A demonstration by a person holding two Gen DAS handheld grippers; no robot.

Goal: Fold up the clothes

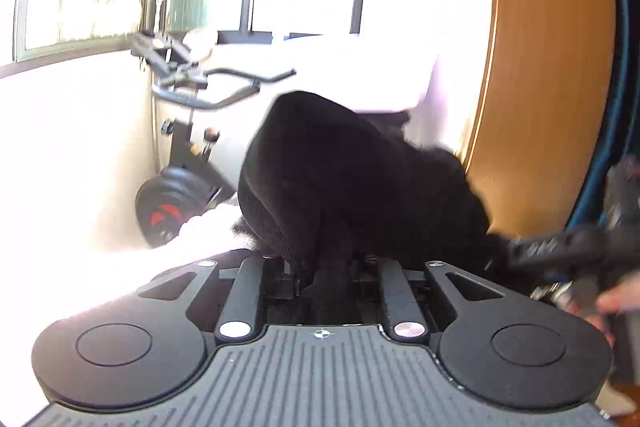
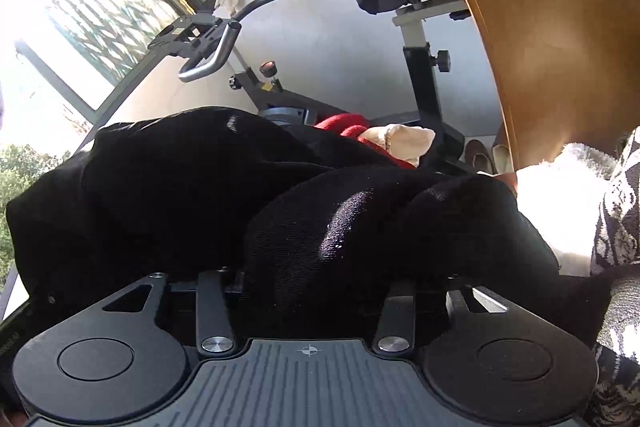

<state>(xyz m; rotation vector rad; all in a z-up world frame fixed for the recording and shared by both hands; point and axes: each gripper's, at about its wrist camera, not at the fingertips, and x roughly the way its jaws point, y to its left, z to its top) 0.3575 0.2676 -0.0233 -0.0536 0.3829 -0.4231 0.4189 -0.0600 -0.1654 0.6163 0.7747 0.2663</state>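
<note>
Cloth, black [image 1: 344,179], bunches up from the left gripper [image 1: 326,279], which pinches it; the right gripper [image 2: 312,279] lies buried under its folds, likewise clamped on it, before an exercise bike [image 2: 420,67].

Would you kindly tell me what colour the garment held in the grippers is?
Black; the garment shows best in the right wrist view.

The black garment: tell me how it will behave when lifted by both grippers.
The black garment is probably floppy: it bunches in soft folds over the right gripper. It likely sags between grips; it drapes from the left gripper. Its sheen hints it may be somewhat slippery.
</note>
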